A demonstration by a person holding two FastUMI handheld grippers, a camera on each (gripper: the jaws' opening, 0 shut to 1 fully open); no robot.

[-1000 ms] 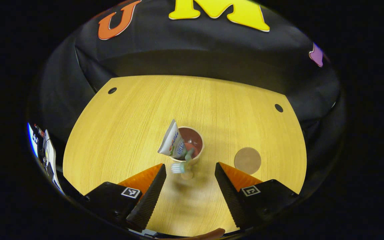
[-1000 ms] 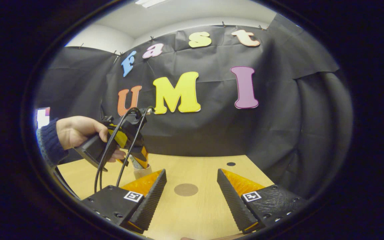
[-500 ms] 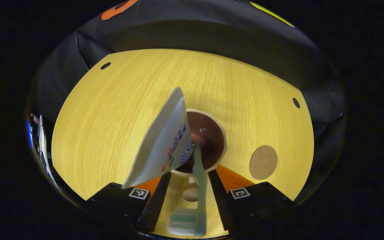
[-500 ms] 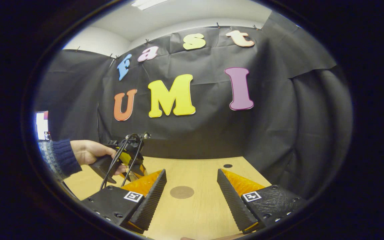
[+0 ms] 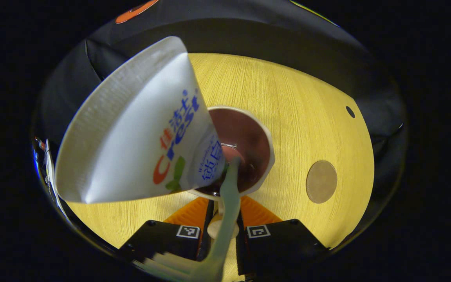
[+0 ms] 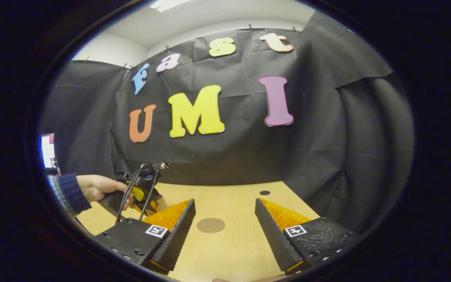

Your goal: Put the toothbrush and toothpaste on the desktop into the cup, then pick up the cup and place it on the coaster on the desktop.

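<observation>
Cup, toothpaste and toothbrush inside: we are clamping left gripper jaws on its handle for lifting; coaster at three o'clock; right gripper idling, jaws apart.

In front of me is the desk, a light wood-grain top with a rounded far edge and a small dark hole near its far right corner. The cup stands on it around the middle. The round brown coaster lies flat to the cup's right, apart from it.
</observation>
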